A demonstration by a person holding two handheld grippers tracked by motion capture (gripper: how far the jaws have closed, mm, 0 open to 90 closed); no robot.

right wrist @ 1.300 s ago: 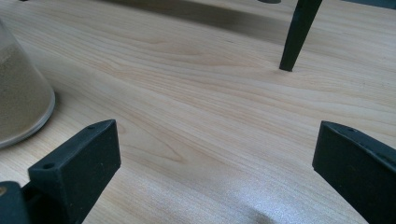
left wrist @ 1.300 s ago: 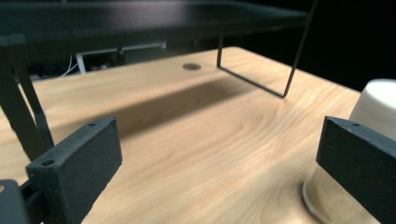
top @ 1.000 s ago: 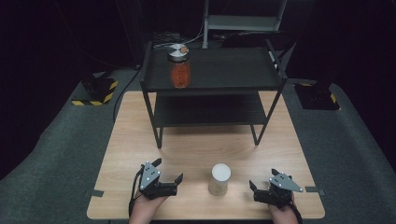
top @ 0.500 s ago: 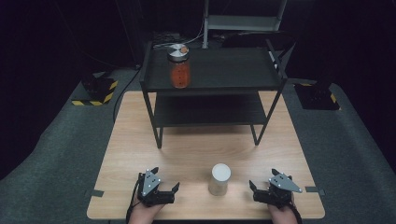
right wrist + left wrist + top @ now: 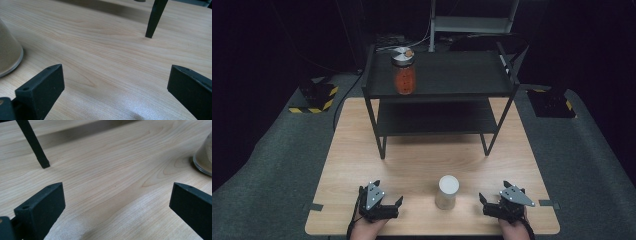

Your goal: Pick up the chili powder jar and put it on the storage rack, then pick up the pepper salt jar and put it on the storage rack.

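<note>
- A pale jar (image 5: 447,191) stands upright near the front edge of the wooden surface (image 5: 422,155), between the two hand-held grippers.
- The left hand-held gripper (image 5: 384,206) rests to the jar's left, apart from it, jaws spread wide and empty.
- The right hand-held gripper (image 5: 493,206) sits to the jar's right, also clear of it, jaws parted with nothing between them.
- An orange-filled jar (image 5: 404,72) stands on the black shelf (image 5: 452,75) behind.

No readable text or labels.
</note>
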